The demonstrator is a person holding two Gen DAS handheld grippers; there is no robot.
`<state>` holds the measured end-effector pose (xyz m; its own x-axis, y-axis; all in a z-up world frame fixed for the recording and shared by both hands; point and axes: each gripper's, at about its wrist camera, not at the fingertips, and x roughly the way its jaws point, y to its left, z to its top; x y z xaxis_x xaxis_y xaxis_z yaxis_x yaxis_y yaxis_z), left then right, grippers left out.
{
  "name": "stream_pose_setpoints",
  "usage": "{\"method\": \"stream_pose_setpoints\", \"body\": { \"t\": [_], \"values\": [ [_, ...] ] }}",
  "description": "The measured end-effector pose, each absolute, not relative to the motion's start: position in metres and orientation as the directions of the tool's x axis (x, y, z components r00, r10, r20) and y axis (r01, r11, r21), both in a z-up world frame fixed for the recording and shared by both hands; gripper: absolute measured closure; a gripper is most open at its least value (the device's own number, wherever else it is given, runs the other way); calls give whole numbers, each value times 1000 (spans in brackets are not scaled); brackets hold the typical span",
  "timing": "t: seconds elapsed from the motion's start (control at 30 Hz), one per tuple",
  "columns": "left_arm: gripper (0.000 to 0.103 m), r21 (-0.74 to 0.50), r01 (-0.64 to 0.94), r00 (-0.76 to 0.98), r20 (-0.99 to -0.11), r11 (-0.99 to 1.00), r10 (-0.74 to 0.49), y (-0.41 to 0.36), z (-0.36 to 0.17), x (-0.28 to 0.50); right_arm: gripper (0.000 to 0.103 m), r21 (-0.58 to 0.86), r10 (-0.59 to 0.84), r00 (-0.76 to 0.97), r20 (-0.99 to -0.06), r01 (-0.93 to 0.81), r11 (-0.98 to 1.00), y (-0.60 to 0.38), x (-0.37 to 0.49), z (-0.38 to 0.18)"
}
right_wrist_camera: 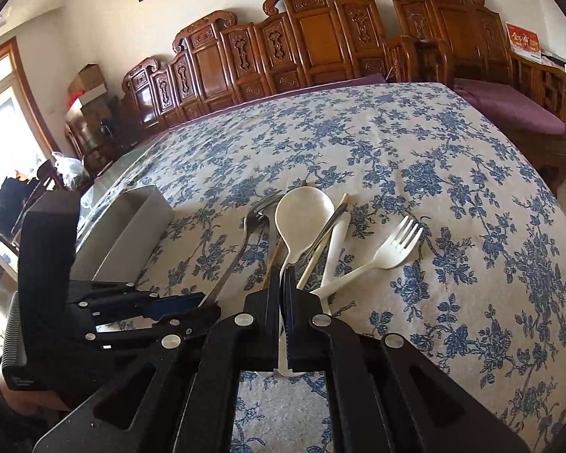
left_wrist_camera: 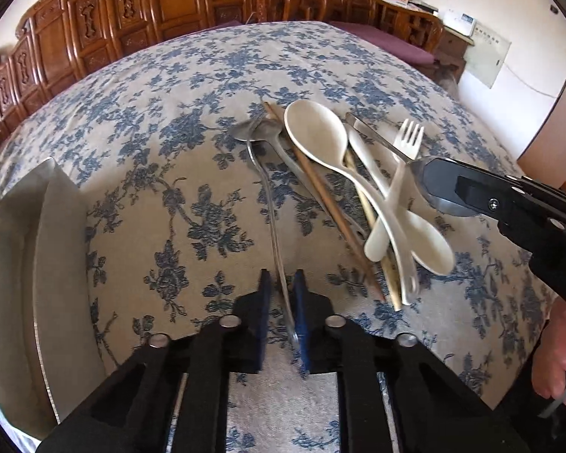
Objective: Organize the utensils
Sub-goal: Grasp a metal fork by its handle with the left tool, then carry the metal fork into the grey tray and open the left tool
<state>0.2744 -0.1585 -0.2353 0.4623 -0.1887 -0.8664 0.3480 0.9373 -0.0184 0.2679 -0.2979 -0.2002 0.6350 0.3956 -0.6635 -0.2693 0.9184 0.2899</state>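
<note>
**Both grippers gripping utensil handles at the pile**

The utensil pile [left_wrist_camera: 343, 196] is lying on the desk [left_wrist_camera: 169, 196], which is wearing a blue floral cloth. The left gripper [left_wrist_camera: 283, 302] is clamping the thin handle of the metal fork [left_wrist_camera: 271, 219], its jaws narrowed onto the handle; this fork is lying at the pile's left edge. The right gripper [right_wrist_camera: 285, 294] is holding the handle of the large white spoon [right_wrist_camera: 302, 219], jaws closed tight on it, at the pile's near end. A white plastic fork [right_wrist_camera: 388, 249] is resting on the pile's right side. Wooden chopsticks [left_wrist_camera: 320, 196] are crossing beneath the large white spoon. A metal container [right_wrist_camera: 128, 234] is standing left of the pile.
</note>
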Motion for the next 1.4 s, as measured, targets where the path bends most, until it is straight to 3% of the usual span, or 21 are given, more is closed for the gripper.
{"method": "stream_pose_setpoints", "body": {
  "t": [0.77, 1.4],
  "values": [
    [101, 75, 294, 590, -798, 953, -119, -103, -148, 247, 100, 254, 431, 623, -653, -356, 899, -264, 251, -191],
    [101, 39, 143, 603, -796, 989, -56, -4, -146, 236, 100, 226, 497, 604, -623, -470, 853, -214, 218, -166]
  ]
}}
